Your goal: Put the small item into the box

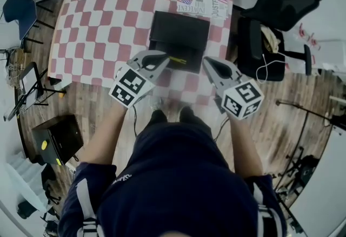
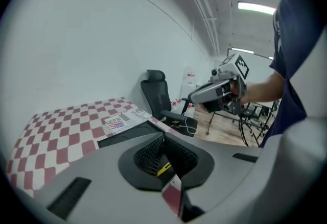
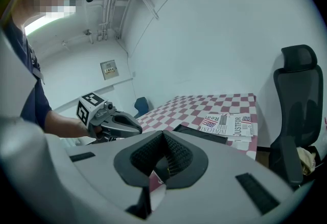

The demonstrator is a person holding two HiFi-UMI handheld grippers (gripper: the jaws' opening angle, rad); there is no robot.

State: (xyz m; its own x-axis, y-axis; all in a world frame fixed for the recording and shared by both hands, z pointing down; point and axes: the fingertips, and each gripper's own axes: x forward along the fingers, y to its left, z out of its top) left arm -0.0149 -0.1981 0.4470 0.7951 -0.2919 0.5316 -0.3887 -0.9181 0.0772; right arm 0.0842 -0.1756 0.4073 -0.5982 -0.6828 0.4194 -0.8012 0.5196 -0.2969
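Holding the thin yellow stick (image 1: 177, 60) clenched in my left gripper's (image 1: 165, 59) fingers, I am hovering it at the black box (image 1: 181, 28) by the counter's (image 1: 97, 14) near edge. The drop is not yet done. My right gripper (image 1: 210, 64) is sitting closed and empty.

A: Status of the left gripper (image 2: 164, 141)?
B: Lower centre of frame. Jaws closed together, a thin yellow item (image 2: 163, 169) pinched between the ribbed pads (image 2: 148, 154).

A: What lies beyond it?
B: A black box (image 2: 122, 136) just past the jaws, on a red-and-white checked cloth (image 2: 61, 136) at left. A printed paper (image 2: 121, 120) lies beside the box on its far side.

A: Right half of frame?
B: The right gripper (image 2: 193, 98), hand-held, pointing left, apart from the box. A black chair (image 2: 156, 96) stands behind. A dark blue shirt (image 2: 299, 39) fills the right edge.
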